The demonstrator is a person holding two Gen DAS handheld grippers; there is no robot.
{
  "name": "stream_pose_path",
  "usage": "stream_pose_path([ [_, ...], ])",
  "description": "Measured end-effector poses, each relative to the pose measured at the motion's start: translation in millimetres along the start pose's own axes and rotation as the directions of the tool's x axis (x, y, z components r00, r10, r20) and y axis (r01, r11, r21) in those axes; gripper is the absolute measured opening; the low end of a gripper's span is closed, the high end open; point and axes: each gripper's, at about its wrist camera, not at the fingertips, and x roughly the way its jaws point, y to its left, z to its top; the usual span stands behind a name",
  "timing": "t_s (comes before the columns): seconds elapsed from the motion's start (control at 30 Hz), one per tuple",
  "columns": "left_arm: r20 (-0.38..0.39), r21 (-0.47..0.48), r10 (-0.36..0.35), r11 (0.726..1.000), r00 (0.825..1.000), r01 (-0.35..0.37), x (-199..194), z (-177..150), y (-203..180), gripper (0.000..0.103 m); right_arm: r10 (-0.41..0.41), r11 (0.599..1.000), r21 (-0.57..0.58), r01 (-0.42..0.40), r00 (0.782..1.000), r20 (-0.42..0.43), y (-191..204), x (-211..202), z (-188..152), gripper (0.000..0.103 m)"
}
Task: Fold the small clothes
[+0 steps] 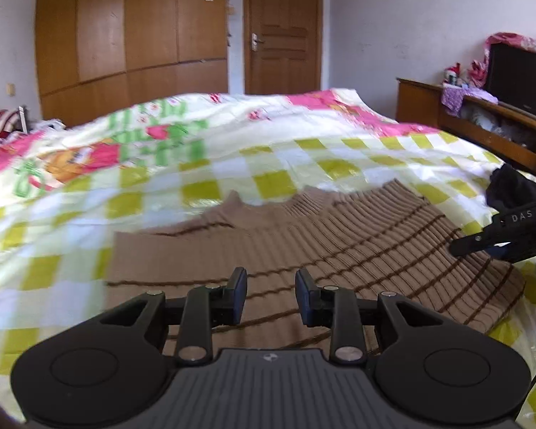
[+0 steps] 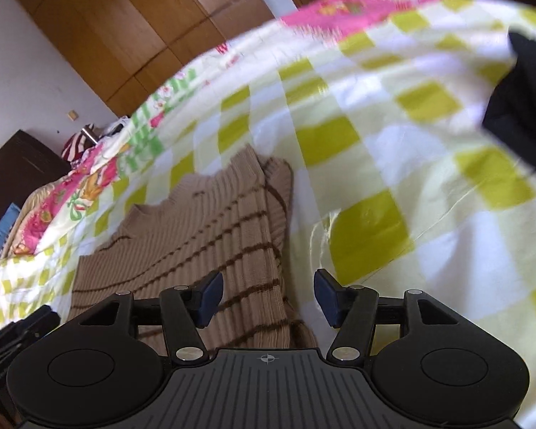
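A brown ribbed sweater (image 1: pixel 339 236) with thin dark stripes is lying on a bed, on top of a bedcover (image 1: pixel 232 164) with yellow-green and white squares and a pink cartoon print farther away. In the left wrist view the sweater is looking partly folded, with one straight edge on its left side and the collar pointing away from the camera.

The left hand-held gripper (image 1: pixel 271 295) is hovering just above the near part of the sweater. Its jaws are standing a little apart, with a narrow gap, and nothing is sitting between the blue pads; the striped cloth is only showing through the gap below.

The right hand-held gripper (image 2: pixel 268 298) is standing wide apart, and it is holding nothing. The right edge of the sweater (image 2: pixel 211 236) is lying under its left finger, and the bedcover (image 2: pixel 393 164) is showing under its right finger. In the left wrist view this gripper (image 1: pixel 482 241) is appearing at the right edge, over the far right side of the sweater; whether it is touching the cloth there, I cannot tell.

A black cloth (image 2: pixel 521 107) is lying on the bed to the right. Behind the bed a wooden wardrobe (image 1: pixel 132 35), a wooden door (image 1: pixel 284 28) and a low cabinet (image 1: pixel 482 121) with a dark screen (image 1: pixel 518 78) are standing.
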Motion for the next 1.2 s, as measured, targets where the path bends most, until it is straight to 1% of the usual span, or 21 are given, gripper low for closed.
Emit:
stream_pose_path([
  [0.07,-0.072,0.036,0.003,0.999,0.997,0.000,22,-12,-7,0.045,0.022,1.000,0.012,-0.022,1.000,0.008,-5,6,-2,0.057],
  [0.1,-0.091,0.045,0.009,0.999,0.996,-0.005,27,-19,-9,0.045,0.035,0.999,0.027,-0.035,0.999,0.010,-8,5,-2,0.055],
  [0.13,-0.083,0.049,0.015,0.999,0.996,-0.011,27,-23,-11,0.045,0.051,0.998,0.047,-0.051,0.999,0.006,-12,2,-1,0.049],
  [0.17,-0.073,0.044,0.016,0.999,0.997,-0.013,24,-22,-12,0.045,0.075,0.995,0.072,-0.074,0.997,-0.008,-17,-2,-2,0.038],
  [0.2,-0.056,0.029,0.012,1.000,0.998,-0.011,19,-20,-12,0.045,0.105,0.990,0.096,-0.103,0.994,-0.025,-21,-4,-3,0.034],
  [0.23,-0.028,0.011,0.009,1.000,1.000,-0.008,14,-18,-13,0.045,0.134,0.985,0.111,-0.129,0.991,-0.032,-23,-6,-5,0.032],
  [0.3,0.013,0.000,0.018,1.000,1.000,-0.018,11,-15,-14,0.046,0.154,0.984,0.100,-0.150,0.988,-0.033,-23,-5,-7,0.033],
  [0.37,-0.018,-0.001,0.019,1.000,1.000,-0.019,23,-18,-15,0.047,0.174,0.981,0.098,-0.170,0.984,-0.036,-21,3,-8,0.035],
  [0.4,-0.040,-0.009,0.018,1.000,0.999,-0.018,32,-23,-15,0.047,0.178,0.980,0.103,-0.173,0.983,-0.046,-20,10,-7,0.035],
  [0.43,-0.038,-0.011,0.027,1.000,0.999,-0.028,34,-26,-17,0.047,0.180,0.979,0.108,-0.174,0.983,-0.046,-19,14,-6,0.035],
  [0.5,-0.004,-0.007,0.036,0.999,0.999,-0.036,26,-23,-22,0.047,0.165,0.976,0.149,-0.157,0.985,-0.045,-19,16,-2,0.030],
  [0.53,0.026,-0.015,0.034,0.999,0.999,-0.034,21,-22,-23,0.047,0.157,0.975,0.167,-0.147,0.987,-0.045,-19,14,0,0.024],
  [0.6,0.067,-0.050,0.036,0.998,0.997,-0.033,14,-23,-24,0.047,0.146,0.974,0.183,-0.137,0.989,-0.034,-16,5,2,0.019],
  [0.67,0.024,-0.057,0.010,0.998,1.000,-0.008,22,-30,-25,0.047,0.131,0.977,0.175,-0.126,0.991,-0.019,-6,-5,5,0.016],
  [0.7,0.012,-0.053,0.011,0.999,1.000,-0.010,26,-36,-25,0.047,0.123,0.980,0.159,-0.119,0.992,-0.012,3,-10,6,0.016],
  [0.77,0.025,-0.061,-0.010,0.998,1.000,0.012,22,-38,-21,0.047,0.107,0.988,0.107,-0.107,0.994,0.002,29,-19,10,0.016],
  [0.87,0.033,-0.118,-0.035,0.992,0.999,0.039,8,-36,-4,0.048,0.062,0.997,-0.046,-0.061,0.998,0.025,84,-26,16,0.015],
  [0.93,0.021,-0.153,-0.031,0.988,0.999,0.034,1,-35,9,0.048,0.072,0.988,-0.139,-0.067,0.997,0.030,124,-22,17,0.015],
  [1.03,0.002,-0.209,-0.010,0.978,1.000,0.010,-8,-37,32,0.048,0.076,0.962,-0.264,-0.073,0.997,0.001,183,-1,12,0.015],
  [1.1,-0.010,-0.269,0.007,0.963,1.000,-0.009,-17,-44,47,0.048,0.067,0.930,-0.361,-0.073,0.997,-0.028,219,20,2,0.015],
  [1.2,-0.039,-0.304,0.015,0.952,0.999,-0.026,-22,-60,62,0.048,0.037,0.876,-0.478,-0.072,0.996,-0.083,262,58,-23,0.014],
])
